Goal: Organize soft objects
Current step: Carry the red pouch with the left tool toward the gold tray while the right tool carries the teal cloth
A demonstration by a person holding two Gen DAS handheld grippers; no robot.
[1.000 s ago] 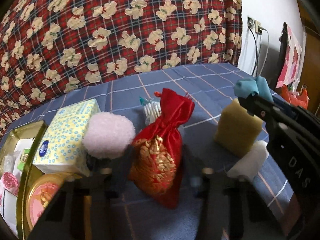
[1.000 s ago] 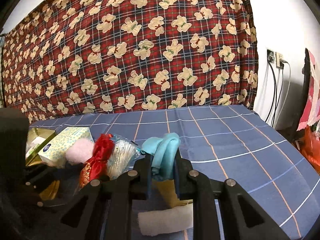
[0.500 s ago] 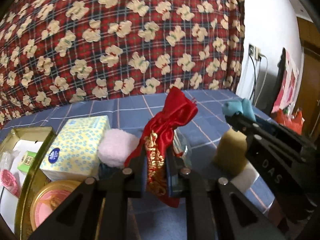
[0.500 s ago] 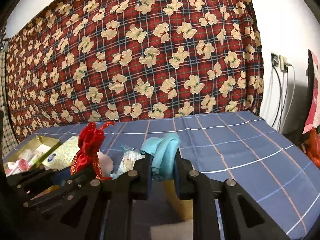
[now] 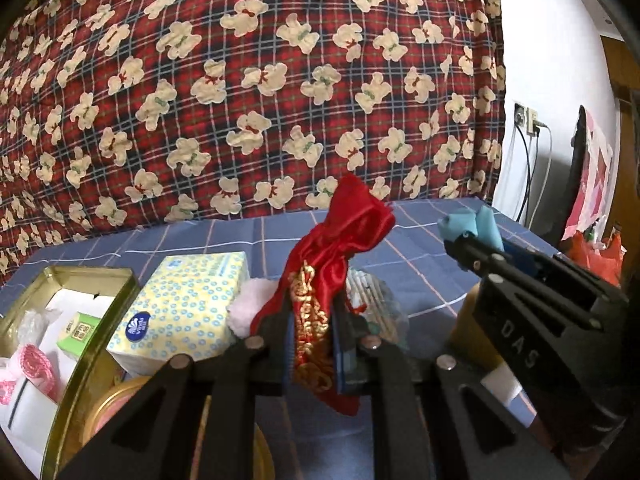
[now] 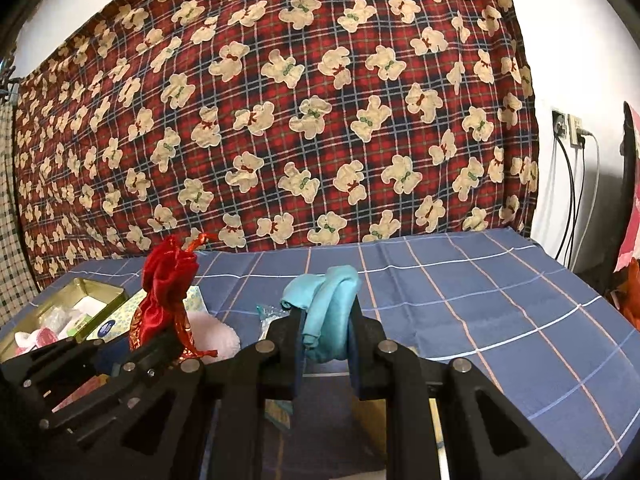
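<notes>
My left gripper [image 5: 310, 340] is shut on a red satin pouch with gold embroidery [image 5: 332, 264] and holds it above the blue checked cloth; it also shows in the right wrist view [image 6: 168, 292]. My right gripper [image 6: 326, 340] is shut on a folded light-blue cloth [image 6: 330, 308], also held in the air and seen at the right of the left wrist view [image 5: 470, 226]. A pink fluffy pompom [image 5: 250, 308] lies below the pouch beside the tissue pack. A yellow sponge [image 5: 466, 320] stands under the right gripper, mostly hidden.
A yellow-and-blue tissue pack [image 5: 188, 304] lies left of the pompom. A gold tin [image 5: 100, 320] with small items stands at the far left. A clear bag of cotton swabs [image 5: 372, 300] lies behind the pouch. A white foam piece [image 5: 502, 388] lies by the sponge. A teddy-bear plaid blanket [image 5: 260, 100] hangs behind.
My left gripper closed on the red pouch and lifted it off the cloth. The right gripper rose with the light-blue cloth still in it.
</notes>
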